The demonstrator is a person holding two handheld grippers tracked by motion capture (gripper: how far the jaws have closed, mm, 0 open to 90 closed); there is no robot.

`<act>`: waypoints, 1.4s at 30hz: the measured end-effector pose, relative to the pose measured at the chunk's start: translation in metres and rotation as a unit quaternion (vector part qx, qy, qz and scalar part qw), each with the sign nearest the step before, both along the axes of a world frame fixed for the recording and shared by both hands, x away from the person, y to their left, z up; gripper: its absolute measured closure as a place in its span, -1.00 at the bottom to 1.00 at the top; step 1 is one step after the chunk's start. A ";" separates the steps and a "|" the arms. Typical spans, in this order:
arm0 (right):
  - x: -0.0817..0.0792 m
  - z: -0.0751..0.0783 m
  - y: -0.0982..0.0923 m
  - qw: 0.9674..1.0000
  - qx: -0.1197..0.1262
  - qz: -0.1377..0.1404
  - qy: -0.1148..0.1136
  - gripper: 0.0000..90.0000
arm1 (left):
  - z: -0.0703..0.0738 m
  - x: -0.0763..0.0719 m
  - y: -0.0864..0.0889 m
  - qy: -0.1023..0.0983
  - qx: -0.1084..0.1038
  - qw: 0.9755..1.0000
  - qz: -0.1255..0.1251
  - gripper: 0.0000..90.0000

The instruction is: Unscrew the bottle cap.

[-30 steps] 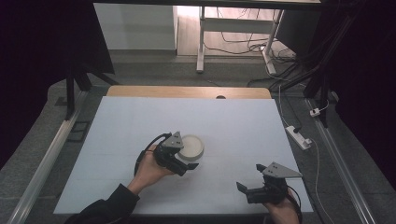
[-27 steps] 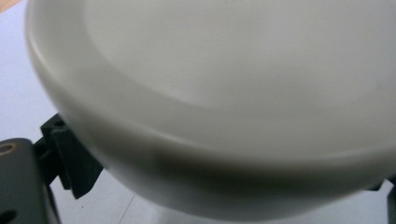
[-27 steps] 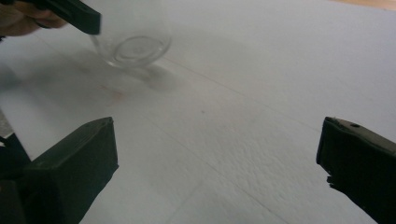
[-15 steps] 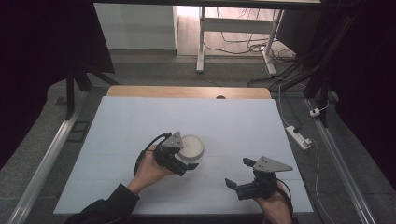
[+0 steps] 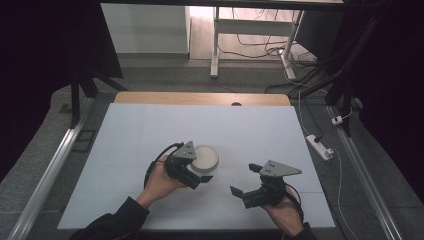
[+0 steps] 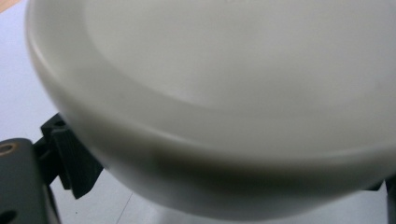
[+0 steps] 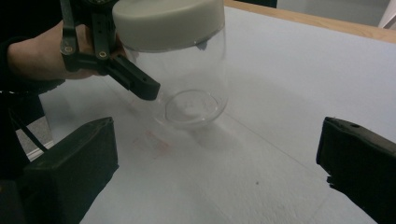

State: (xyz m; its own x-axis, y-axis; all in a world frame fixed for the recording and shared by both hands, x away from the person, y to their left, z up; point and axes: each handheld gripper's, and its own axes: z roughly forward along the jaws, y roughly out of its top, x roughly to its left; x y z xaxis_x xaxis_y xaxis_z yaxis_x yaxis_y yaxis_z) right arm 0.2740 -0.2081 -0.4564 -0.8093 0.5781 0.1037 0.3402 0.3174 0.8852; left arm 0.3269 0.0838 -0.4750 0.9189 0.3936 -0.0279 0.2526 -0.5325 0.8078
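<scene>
White tabletop (image 5: 150, 135): lying broad and bare around me, its wooden far edge (image 5: 200, 98) well apart from my work, leaving open room on every side.
Glass jar (image 7: 191, 88): standing near the table's middle, clear and seemingly empty.
Cream lid (image 5: 205, 157): sitting on the jar.
Left gripper (image 5: 197, 176): I am pinching the jar just under the lid, steadying it.
Right gripper (image 5: 247, 180): I am holding my jaws spread, facing the jar, apart from it.
Advice: I am judging a level, centred approach to the lid best.
</scene>
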 end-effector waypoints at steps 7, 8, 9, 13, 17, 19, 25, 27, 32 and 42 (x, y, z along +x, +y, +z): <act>0.009 0.006 0.012 1.000 0.002 0.012 -0.005 -1.00 | 0.000 -0.001 -0.001 -0.001 0.001 1.000 -0.004 -0.83; 0.010 0.006 0.015 1.000 0.001 0.014 -0.006 -1.00 | 0.000 -0.001 -0.002 -0.001 0.001 1.000 -0.004 -0.83; 0.011 0.007 0.017 1.000 0.001 0.016 -0.007 -1.00 | 0.000 -0.001 -0.002 -0.001 0.001 1.000 -0.005 -0.83; 0.015 0.009 0.028 1.000 -0.002 0.026 -0.013 -1.00 | 0.000 -0.001 -0.002 0.000 0.000 1.000 -0.006 -0.83; 0.019 0.011 0.037 0.999 -0.003 0.031 -0.014 -1.00 | 0.000 -0.002 -0.002 -0.002 0.001 1.000 -0.008 -0.83; 0.022 0.013 0.041 0.999 0.001 0.033 -0.014 -1.00 | 0.000 -0.002 -0.002 -0.002 0.002 1.000 -0.009 -0.83; 0.029 0.015 0.054 0.999 -0.001 0.038 -0.017 -1.00 | 0.000 -0.002 -0.003 -0.001 0.004 1.000 -0.015 -0.83; 0.032 0.016 0.058 0.999 0.000 0.039 -0.016 -1.00 | 0.000 -0.002 -0.003 -0.002 0.005 1.000 -0.016 -0.83; 0.039 0.016 0.069 0.999 0.004 0.050 -0.010 -1.00 | 0.001 -0.002 -0.003 -0.002 0.005 1.000 -0.017 -0.83; 0.046 0.014 0.089 0.998 -0.001 0.070 -0.004 -1.00 | 0.001 -0.004 -0.004 -0.002 0.001 1.000 -0.016 -0.83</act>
State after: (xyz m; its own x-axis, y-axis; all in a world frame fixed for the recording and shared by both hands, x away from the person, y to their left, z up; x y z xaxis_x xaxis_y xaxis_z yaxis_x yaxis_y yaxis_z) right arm 0.3200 -0.1187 -0.4427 -0.8828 0.4599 0.0961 0.2856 0.3629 0.8870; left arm 0.3231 0.0799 -0.4738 0.9314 0.3633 -0.0232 0.2315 -0.5418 0.8080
